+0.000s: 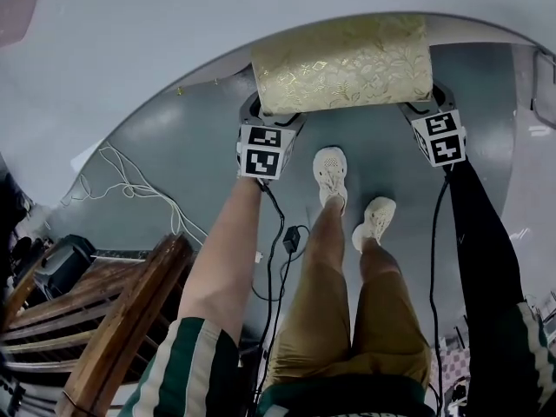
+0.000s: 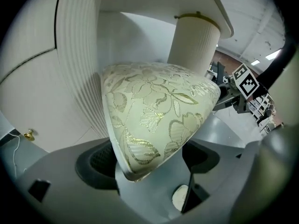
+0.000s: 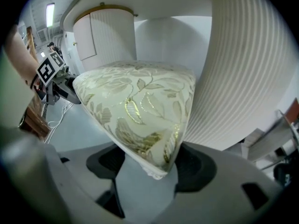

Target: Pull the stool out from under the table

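Head view has us standing over the stool [image 1: 343,63]. Its gold-flowered cushion lies crosswise just ahead of our shoes [image 1: 331,174], with its far edge at the rim of the white table [image 1: 217,24]. We hold the left gripper [image 1: 271,118] at the cushion's left end and the right gripper [image 1: 424,107] at its right end. Left gripper view shows that gripper's jaws closed onto a cushion corner. Right gripper view shows the same at the other corner, with fabric pinched between the dark pads. Behind the cushion stand the table's fluted pedestals [image 2: 77,78]. A wooden chair [image 1: 113,320] and loose cables [image 1: 139,185] sit to our left on the grey floor [image 1: 191,146].
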